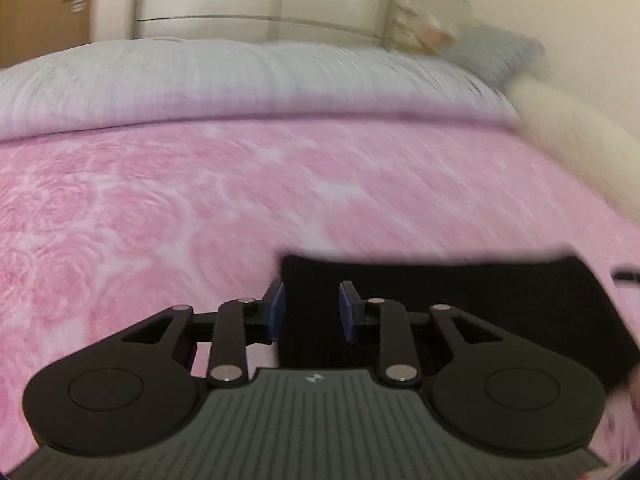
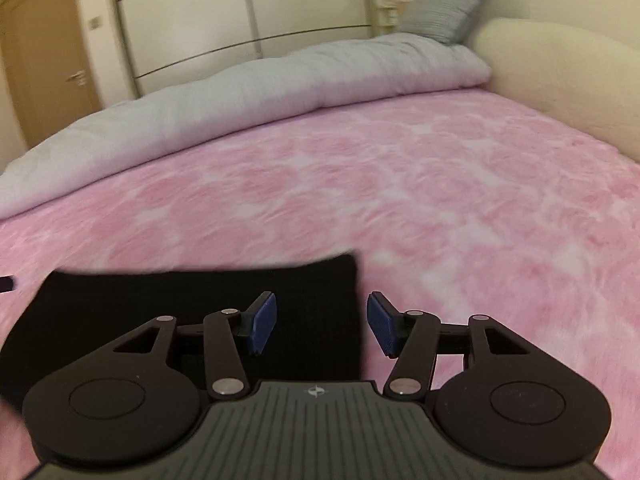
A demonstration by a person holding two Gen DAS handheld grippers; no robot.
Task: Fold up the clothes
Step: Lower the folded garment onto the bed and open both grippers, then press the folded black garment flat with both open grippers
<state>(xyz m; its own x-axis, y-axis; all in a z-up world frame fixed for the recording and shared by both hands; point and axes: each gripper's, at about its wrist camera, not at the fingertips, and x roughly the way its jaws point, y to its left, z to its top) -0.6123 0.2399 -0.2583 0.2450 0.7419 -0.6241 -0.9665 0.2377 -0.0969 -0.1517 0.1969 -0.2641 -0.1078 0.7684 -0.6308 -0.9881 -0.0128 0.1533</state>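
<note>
**Black garment flat on the pink bed, both grippers open over its corners**

We found the black garment (image 1: 460, 304) lying flat on the pink blanket (image 1: 160, 200), near the close edge of the bed. In the left wrist view it spread from the centre toward 3 o'clock; in the right wrist view it ran from the centre toward 9 o'clock. It already showed a straight far edge and squared corners, so we judged it partly folded, though blur kept us from telling what kind of garment it was.

We judged the cloth soft, light and limp, not slippery against the plush blanket and in no way fragile. It would sag unless both ends were lifted together. The best hold, we thought, was at the two far corners, pinching all layers at once.

Our left gripper (image 1: 312, 314) hung over the garment's left edge with its jaws parted and nothing between the blue pads (image 1: 275, 312). Our right gripper (image 2: 322, 326) hung over the garment's right edge, jaws wider apart and likewise empty. We could not tell whether either touched the cloth.

Beyond the blanket, at 12 o'clock, lay a rolled grey duvet (image 2: 280, 84), with a grey pillow (image 2: 448, 6) toward 1 o'clock, a white wardrobe (image 2: 240, 20) behind, and a wooden door (image 2: 44, 72) at 10 o'clock.
</note>
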